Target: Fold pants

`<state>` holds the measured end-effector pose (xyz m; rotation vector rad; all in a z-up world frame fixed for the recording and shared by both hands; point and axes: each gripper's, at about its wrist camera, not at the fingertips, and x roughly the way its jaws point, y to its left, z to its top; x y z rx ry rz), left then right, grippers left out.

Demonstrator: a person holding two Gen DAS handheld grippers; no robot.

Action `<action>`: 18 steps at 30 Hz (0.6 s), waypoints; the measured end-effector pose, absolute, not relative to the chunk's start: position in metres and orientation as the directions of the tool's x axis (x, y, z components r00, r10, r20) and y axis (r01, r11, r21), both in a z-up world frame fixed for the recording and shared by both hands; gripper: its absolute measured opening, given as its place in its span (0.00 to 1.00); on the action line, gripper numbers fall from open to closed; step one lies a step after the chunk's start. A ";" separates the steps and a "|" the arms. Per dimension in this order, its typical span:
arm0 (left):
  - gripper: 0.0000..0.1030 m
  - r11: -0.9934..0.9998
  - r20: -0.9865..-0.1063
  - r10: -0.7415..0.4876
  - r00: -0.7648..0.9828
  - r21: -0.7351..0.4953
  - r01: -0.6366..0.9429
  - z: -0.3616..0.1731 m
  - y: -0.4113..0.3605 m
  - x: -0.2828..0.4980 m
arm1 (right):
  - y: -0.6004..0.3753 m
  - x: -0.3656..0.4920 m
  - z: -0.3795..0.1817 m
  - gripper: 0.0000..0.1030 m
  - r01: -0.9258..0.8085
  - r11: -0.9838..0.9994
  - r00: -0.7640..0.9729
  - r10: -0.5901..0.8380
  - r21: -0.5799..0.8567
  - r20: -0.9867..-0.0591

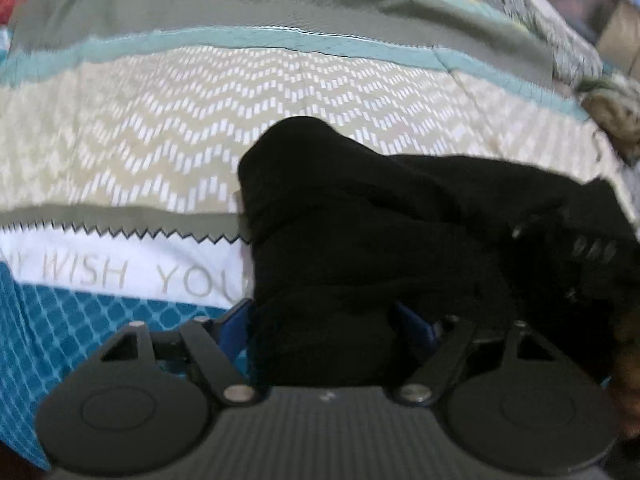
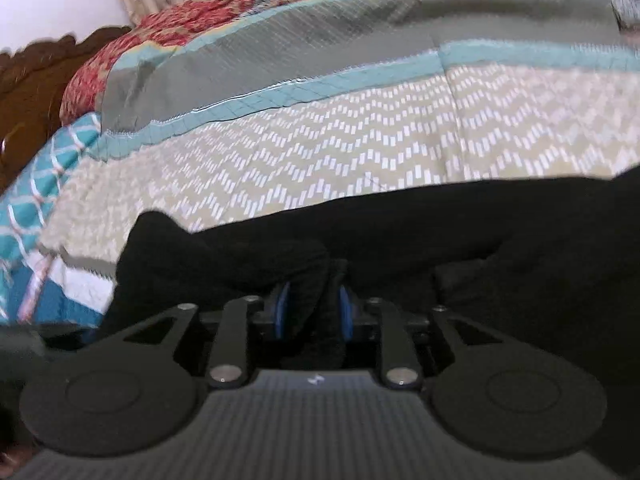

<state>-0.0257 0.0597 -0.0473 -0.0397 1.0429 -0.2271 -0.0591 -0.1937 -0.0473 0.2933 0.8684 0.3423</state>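
Your right tool (image 2: 312,312) pinches the soft, limp pants (image 2: 440,232); your left tool (image 1: 324,320) stands apart around a bunched fold, so grip the edges.

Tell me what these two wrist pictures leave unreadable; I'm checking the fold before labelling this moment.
- Left tool: black pants bunch over its blue fingers, so the grip can't be judged in the left wrist view.
- Right tool: cloth lies between the blue fingers; whether they press it is unclear.
- Pants' shape: black folds merge, and the right wrist view's right edge cuts them off.
- Bedspread lettering: partly hidden by the pants.
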 end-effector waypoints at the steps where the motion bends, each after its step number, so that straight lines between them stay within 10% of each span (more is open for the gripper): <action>1: 0.78 0.977 -0.854 -0.199 0.482 -0.134 0.165 -0.047 0.059 -0.025 | -0.199 -0.057 -0.047 0.32 -0.176 0.892 0.584 0.436 0.417 -0.685; 7: 0.82 0.966 -0.845 -0.258 0.469 -0.209 0.155 -0.034 0.081 -0.028 | -0.252 -0.096 -0.006 0.41 -0.199 0.843 0.708 0.477 0.500 -0.521; 9: 0.89 0.958 -0.824 -0.287 0.489 -0.241 0.156 -0.026 0.090 -0.030 | -0.285 -0.109 0.004 0.63 -0.159 0.878 0.786 0.389 0.451 -0.481; 13: 0.96 0.940 -0.802 -0.337 0.493 -0.314 0.132 -0.022 0.105 -0.021 | -0.354 -0.110 -0.003 0.75 -0.002 0.914 0.844 0.219 0.405 -0.490; 18: 0.80 0.931 -0.794 -0.355 0.493 -0.347 0.112 -0.032 0.103 0.010 | -0.390 -0.065 -0.028 0.76 0.042 0.890 0.793 0.247 0.454 -0.557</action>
